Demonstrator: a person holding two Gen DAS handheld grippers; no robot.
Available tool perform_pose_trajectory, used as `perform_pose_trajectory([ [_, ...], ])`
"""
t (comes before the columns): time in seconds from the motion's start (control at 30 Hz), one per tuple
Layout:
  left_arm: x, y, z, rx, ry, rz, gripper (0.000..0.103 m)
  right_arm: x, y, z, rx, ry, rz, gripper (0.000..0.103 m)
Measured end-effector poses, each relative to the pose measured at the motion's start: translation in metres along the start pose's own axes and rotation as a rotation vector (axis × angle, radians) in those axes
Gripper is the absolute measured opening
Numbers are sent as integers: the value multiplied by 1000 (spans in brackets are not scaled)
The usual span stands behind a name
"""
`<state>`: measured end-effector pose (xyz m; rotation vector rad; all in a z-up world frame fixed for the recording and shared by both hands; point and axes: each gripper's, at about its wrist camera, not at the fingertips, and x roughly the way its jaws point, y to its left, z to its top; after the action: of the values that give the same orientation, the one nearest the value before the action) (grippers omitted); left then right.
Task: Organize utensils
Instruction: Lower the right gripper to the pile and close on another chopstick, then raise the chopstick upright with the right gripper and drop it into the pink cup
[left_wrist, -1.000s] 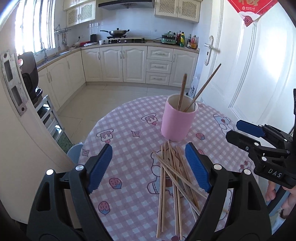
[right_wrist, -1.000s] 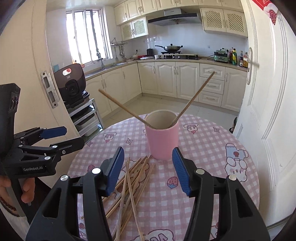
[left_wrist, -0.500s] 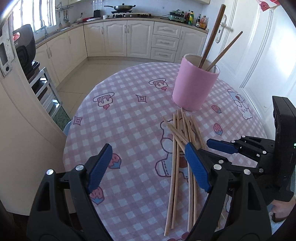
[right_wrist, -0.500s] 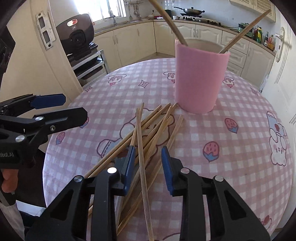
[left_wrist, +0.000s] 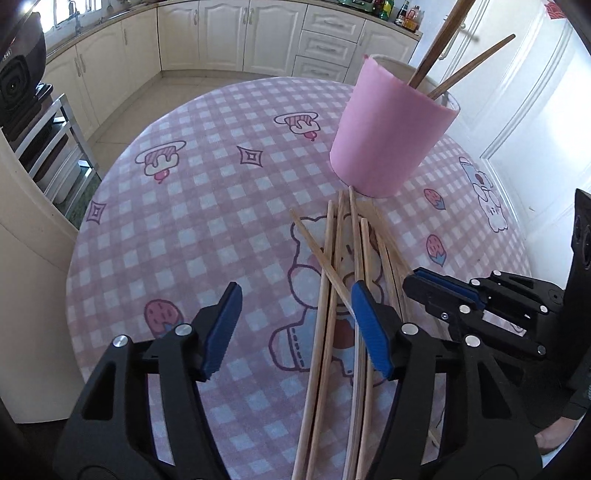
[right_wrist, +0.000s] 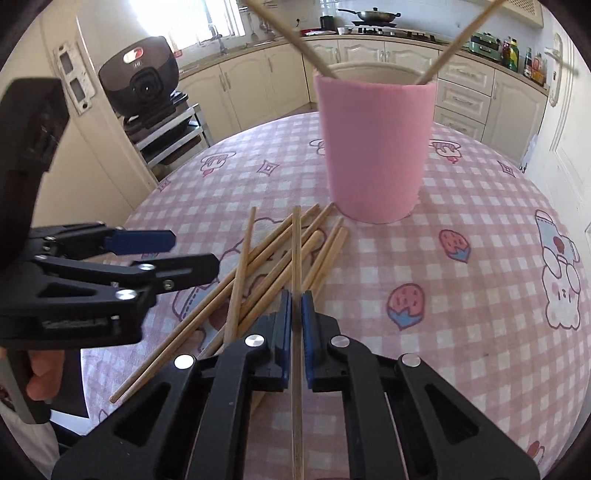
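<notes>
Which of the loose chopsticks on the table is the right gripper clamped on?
The chopstick running straight between the right gripper's pads toward the pink cup; it crosses over the others, which lie fanned diagonally.

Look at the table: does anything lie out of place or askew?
Yes. Loose wooden chopsticks lie crisscrossed on the pink checked tablecloth beside the tall pink cup, which holds only two. The right gripper pinches one chopstick.

A pink checked tablecloth (left_wrist: 207, 206) with cartoon prints, cream kitchen cabinets (left_wrist: 225, 33) behind, a black appliance (right_wrist: 142, 83)
</notes>
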<state>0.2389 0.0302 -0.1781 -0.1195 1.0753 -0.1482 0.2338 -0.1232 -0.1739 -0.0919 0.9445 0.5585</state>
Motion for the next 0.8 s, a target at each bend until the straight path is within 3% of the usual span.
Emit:
perform_pose_trajectory([
  [0.2,14,-5,7,-36,29,-15,58,-1,-12,-1,15,-1,8,5],
  [0.27,19,-7,9,-34,41,-8,51,-1,-13,-2,21,-3,13,5],
  [0.33,24,-7,10,-38,60,-6,37,0,-14,-3,25,-4,17,5],
  [0.47,30,-12,14,-36,61,9,33,0,-16,-5,32,-1,26,5],
  [0.57,31,-15,16,-41,60,-2,16,-3,-18,-5,33,-2,30,5],
  [0.8,25,-15,15,-36,34,1,8,-9,-17,-5,38,-12,34,5],
])
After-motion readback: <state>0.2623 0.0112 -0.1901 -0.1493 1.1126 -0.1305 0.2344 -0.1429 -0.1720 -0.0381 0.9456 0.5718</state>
